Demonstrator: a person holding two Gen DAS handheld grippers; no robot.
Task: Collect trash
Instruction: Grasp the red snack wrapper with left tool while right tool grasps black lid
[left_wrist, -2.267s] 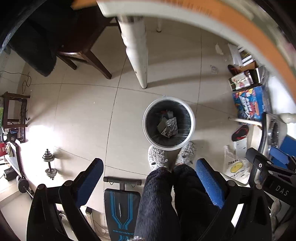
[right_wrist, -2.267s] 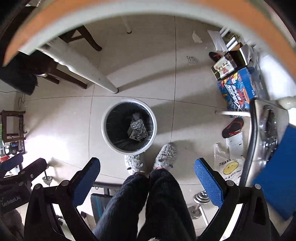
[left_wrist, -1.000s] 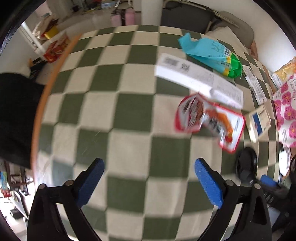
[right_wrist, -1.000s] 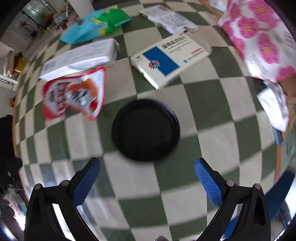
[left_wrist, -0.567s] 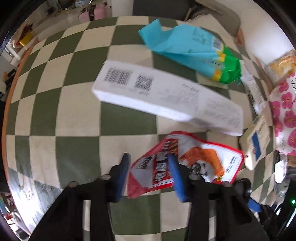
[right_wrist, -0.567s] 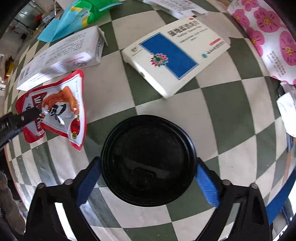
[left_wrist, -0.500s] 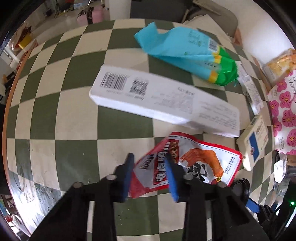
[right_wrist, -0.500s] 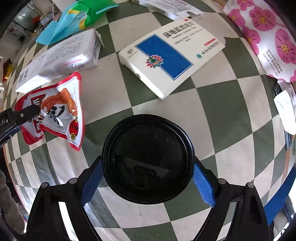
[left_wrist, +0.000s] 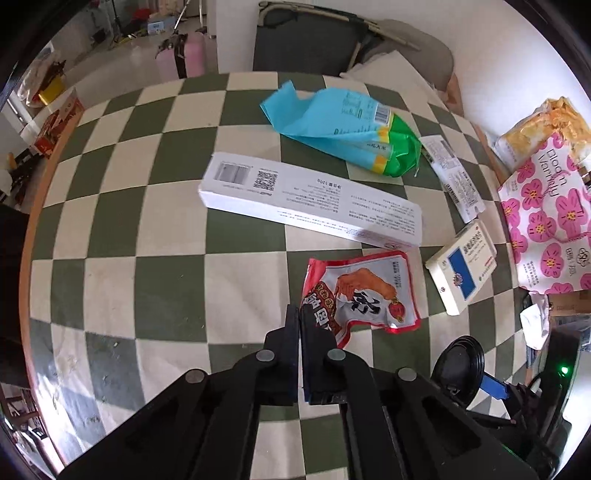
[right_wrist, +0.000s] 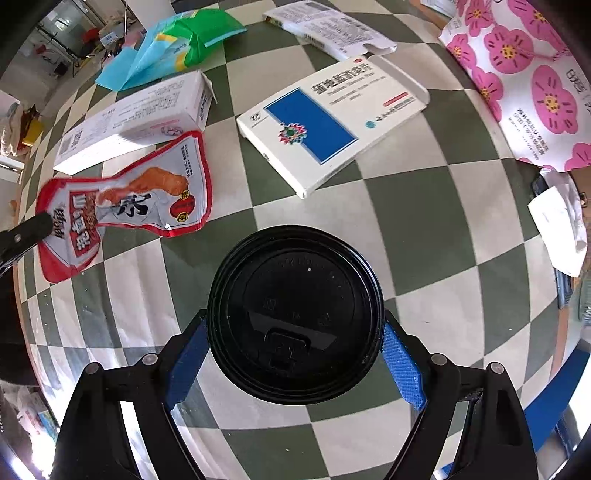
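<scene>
The red snack wrapper (left_wrist: 364, 291), at one o'clock on the checked surface (left_wrist: 159, 206), is pinched by the clenched left tongs (left_wrist: 299, 314) for disposal, while the closing right tongs (right_wrist: 293, 345) flank the black-lidded cup (right_wrist: 293, 314).

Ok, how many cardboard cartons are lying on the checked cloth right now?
3: long white carton mid-table beyond the red pouch; blue-panel carton right of that pouch; narrow printed carton farther back by the floral bag. Others may be hidden.
</scene>
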